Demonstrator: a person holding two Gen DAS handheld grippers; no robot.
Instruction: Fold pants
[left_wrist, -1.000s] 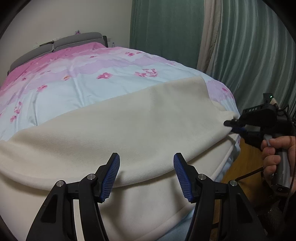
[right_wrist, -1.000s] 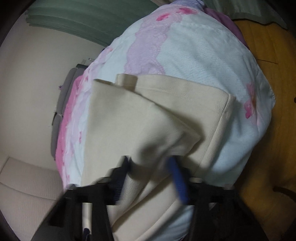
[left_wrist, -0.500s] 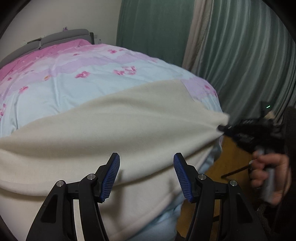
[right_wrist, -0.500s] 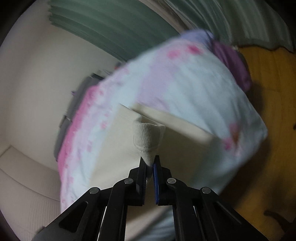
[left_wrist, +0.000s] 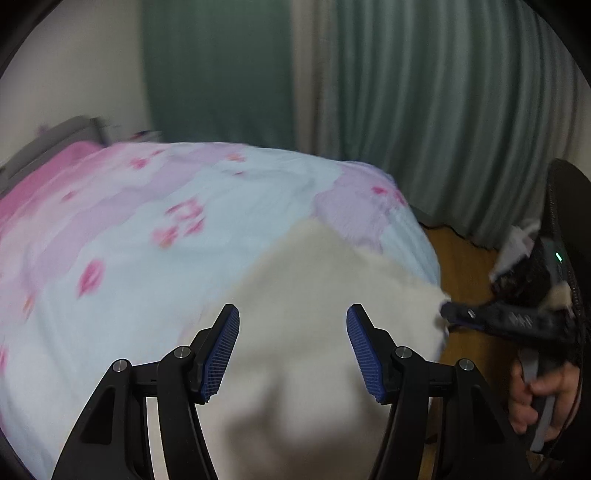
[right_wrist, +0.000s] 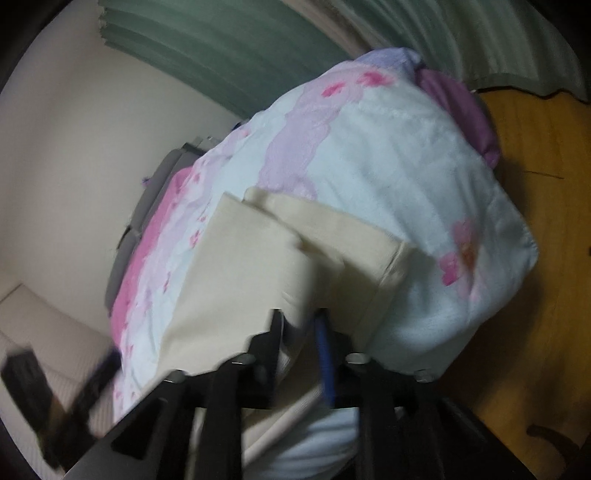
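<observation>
Fold release in progress: risk of slack corner dragging.

Right gripper (right_wrist: 301, 332) jaws opening, cream pants (right_wrist: 258, 266) corner between pads on floral duvet (right_wrist: 424, 192); left gripper (left_wrist: 291, 347) open, empty, above pants. Possible snag, spoiling fold.

The bed (left_wrist: 110, 266) wears a pale-blue quilt (right_wrist: 388, 177) with pink blossoms — cream pants (right_wrist: 240, 273) lie folded on it toward six o'clock, wooden floor (right_wrist: 546, 206) showing at three o'clock.
</observation>
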